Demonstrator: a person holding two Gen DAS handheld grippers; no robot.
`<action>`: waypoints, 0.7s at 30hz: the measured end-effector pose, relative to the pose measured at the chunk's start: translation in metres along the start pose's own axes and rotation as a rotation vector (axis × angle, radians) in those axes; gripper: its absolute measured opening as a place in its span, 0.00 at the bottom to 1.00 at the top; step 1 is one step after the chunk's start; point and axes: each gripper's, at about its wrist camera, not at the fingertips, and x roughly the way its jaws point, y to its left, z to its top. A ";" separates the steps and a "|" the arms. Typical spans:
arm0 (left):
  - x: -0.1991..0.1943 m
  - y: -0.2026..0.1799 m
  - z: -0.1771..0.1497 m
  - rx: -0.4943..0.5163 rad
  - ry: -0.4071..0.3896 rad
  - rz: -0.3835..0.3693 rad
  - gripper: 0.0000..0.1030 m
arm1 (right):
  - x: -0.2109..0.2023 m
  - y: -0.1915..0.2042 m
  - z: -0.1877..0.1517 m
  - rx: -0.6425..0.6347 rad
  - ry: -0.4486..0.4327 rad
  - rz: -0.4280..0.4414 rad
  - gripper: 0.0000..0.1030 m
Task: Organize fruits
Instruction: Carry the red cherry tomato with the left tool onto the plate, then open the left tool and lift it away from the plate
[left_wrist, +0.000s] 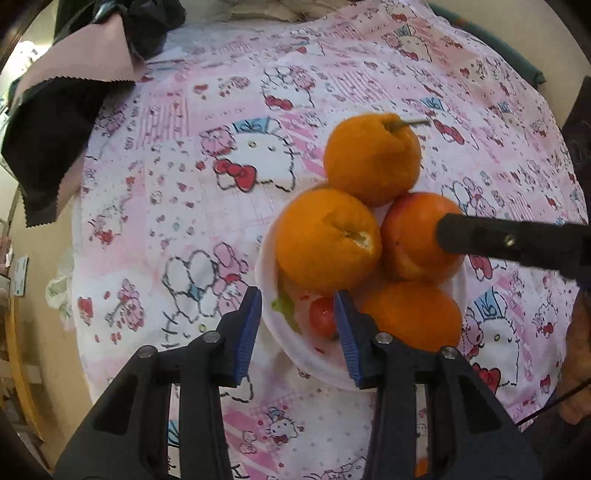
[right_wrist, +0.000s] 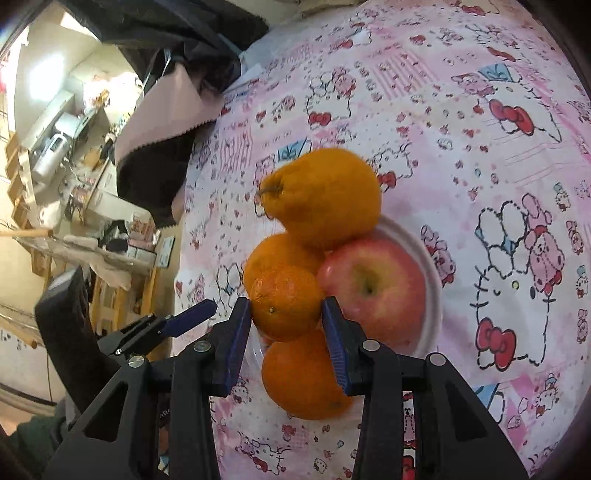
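Right wrist view, your right gripper (right_wrist: 286, 314) clenched on a small mandarin (right_wrist: 286, 302) above the white bowl (right_wrist: 430, 258), apple (right_wrist: 373, 288) at right, your left gripper (left_wrist: 297, 328) released, nothing held, near bowl rim between its fingers.

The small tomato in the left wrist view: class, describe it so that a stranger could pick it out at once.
Find the white bowl piled with fruit on the pink cartoon-print tablecloth. Look low in the bowl, under the oranges, beside a green leaf. The small tomato is the only tiny, shiny red fruit there.
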 end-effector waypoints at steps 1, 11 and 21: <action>0.001 -0.001 -0.001 0.003 0.002 -0.001 0.36 | 0.002 0.001 -0.002 -0.003 0.010 -0.003 0.40; -0.005 0.015 0.003 -0.093 0.000 -0.030 0.50 | -0.002 0.010 -0.004 -0.036 0.011 -0.005 0.47; -0.016 0.016 0.000 -0.115 -0.027 -0.018 0.78 | -0.020 0.014 0.001 -0.054 -0.052 -0.026 0.74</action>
